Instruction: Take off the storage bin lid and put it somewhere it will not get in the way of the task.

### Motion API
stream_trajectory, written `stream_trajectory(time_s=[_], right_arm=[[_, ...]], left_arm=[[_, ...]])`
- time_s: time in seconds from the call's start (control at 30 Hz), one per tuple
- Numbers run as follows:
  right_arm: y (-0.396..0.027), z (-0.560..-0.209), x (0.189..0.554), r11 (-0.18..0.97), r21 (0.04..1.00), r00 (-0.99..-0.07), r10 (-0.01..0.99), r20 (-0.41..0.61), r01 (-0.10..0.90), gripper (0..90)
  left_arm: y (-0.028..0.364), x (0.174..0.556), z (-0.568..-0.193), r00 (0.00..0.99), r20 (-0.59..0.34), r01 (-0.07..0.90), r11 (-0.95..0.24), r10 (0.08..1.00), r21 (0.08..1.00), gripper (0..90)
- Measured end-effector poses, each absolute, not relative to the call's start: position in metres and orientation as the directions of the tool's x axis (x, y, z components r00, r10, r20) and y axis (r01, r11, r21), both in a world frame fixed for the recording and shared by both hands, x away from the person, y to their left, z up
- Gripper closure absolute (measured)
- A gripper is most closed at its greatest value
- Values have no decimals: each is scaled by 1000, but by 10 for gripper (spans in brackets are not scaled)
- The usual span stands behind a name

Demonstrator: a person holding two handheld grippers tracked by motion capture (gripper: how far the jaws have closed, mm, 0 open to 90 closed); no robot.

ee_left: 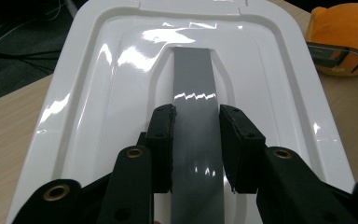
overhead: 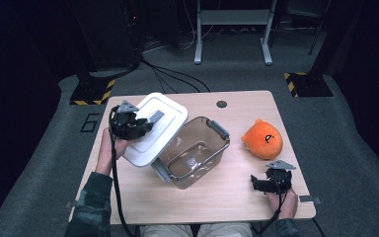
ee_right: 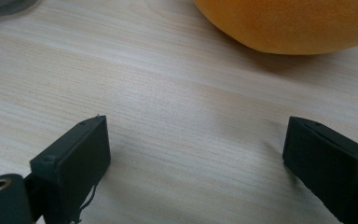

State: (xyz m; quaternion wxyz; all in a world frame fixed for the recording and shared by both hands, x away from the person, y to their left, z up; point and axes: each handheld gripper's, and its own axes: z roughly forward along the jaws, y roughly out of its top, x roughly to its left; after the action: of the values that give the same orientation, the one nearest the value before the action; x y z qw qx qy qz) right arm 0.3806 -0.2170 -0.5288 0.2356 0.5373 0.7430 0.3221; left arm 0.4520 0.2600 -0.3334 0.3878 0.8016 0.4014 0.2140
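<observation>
Left gripper (overhead: 140, 127) at left-centre of high view, fingers (ee_left: 161, 140) pinching grey handle (ee_left: 195, 93) of white lid (overhead: 155, 129). Lid tilted, lower right edge resting against rim of clear container (overhead: 193, 152) at centre of surface (overhead: 237, 195). Container open, standing just right of lid. Right gripper (overhead: 256, 183) at lower right, resting on surface, fingers (ee_right: 72, 163) spread wide, nothing between. Orange plush (overhead: 262, 139) just above right gripper in frame, apart from container.
</observation>
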Motion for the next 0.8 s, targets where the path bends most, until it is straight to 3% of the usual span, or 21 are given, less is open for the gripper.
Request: stream_trajectory(time_s=[0.8], right_arm=[[-217,-529,381,214,732,-310,951,-4,647,66]], left_arm=[[313,456,-339,470,20,536,-303,883,788,664]])
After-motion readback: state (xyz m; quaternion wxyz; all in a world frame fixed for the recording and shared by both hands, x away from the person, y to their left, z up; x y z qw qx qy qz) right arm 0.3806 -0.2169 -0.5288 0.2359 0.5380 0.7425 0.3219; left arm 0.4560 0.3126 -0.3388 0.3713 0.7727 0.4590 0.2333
